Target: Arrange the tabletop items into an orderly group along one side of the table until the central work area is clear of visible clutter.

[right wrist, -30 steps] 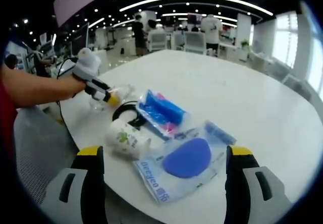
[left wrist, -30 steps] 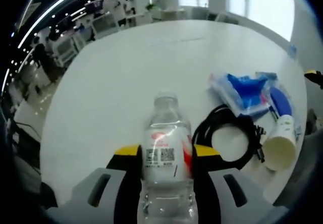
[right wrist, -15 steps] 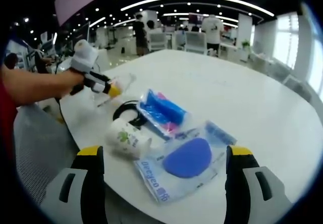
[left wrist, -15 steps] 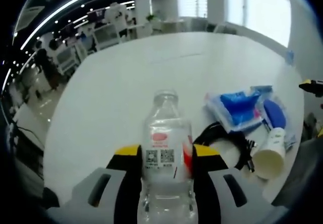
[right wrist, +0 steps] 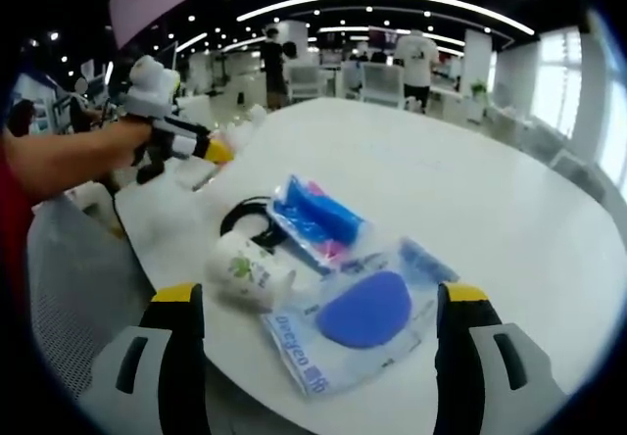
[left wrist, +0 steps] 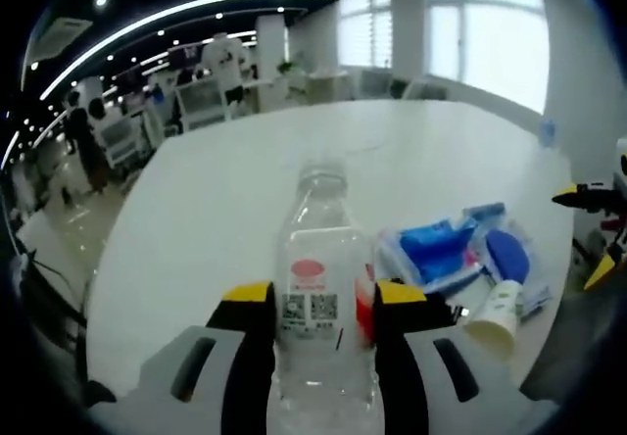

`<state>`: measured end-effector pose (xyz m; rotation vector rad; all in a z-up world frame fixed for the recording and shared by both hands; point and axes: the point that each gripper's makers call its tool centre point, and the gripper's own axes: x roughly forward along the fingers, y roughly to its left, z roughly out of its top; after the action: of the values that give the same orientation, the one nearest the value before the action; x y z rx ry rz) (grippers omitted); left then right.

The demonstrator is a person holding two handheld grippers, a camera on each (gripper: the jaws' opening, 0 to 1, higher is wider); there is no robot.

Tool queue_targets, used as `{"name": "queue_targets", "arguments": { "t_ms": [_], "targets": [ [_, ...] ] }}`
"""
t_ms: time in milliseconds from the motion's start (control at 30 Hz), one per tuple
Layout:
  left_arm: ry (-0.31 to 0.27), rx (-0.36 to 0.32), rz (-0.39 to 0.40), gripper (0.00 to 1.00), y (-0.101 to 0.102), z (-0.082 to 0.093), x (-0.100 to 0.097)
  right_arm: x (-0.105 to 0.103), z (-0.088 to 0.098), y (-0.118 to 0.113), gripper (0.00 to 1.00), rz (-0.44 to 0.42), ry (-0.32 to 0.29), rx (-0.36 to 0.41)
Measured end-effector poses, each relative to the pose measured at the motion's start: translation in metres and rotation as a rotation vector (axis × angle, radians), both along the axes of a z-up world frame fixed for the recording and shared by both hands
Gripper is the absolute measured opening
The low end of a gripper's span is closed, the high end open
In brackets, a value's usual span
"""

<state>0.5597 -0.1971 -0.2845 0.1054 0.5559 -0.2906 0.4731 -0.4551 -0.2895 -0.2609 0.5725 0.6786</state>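
Note:
My left gripper (left wrist: 318, 303) is shut on a clear water bottle (left wrist: 321, 278) with a red-and-white label, held upright above the white table (left wrist: 216, 190). In the right gripper view a hand holds that left gripper (right wrist: 186, 143) raised at the table's left end, with the bottle (right wrist: 243, 124) sticking out of it. My right gripper (right wrist: 318, 293) stands open at the near edge. Beyond its jaws lie a flat packet with a blue oval (right wrist: 362, 313), a blue packet (right wrist: 318, 217), a tipped paper cup (right wrist: 250, 268) and a black cable coil (right wrist: 247, 224).
In the left gripper view the blue packets (left wrist: 441, 251) and the paper cup (left wrist: 490, 310) lie to the right of the bottle. The right gripper's yellow tips (left wrist: 578, 198) show at the table's far right edge. Office chairs, desks and people stand beyond the table.
The left gripper has risen with the bottle, lifting it off the table near the cable coil. The right gripper and the other items have stayed put.

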Motion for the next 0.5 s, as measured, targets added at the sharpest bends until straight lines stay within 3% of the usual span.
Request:
{"name": "queue_targets", "arguments": {
  "t_ms": [167, 500],
  "targets": [
    [-0.029, -0.017, -0.019, 0.36, -0.003, 0.009, -0.003, 0.002, 0.002, 0.001, 0.98, 0.005, -0.006, -0.001],
    [-0.067, -0.043, -0.048, 0.36, -0.008, 0.023, -0.008, 0.015, 0.04, 0.015, 0.98, 0.065, -0.063, 0.13]
  ]
}}
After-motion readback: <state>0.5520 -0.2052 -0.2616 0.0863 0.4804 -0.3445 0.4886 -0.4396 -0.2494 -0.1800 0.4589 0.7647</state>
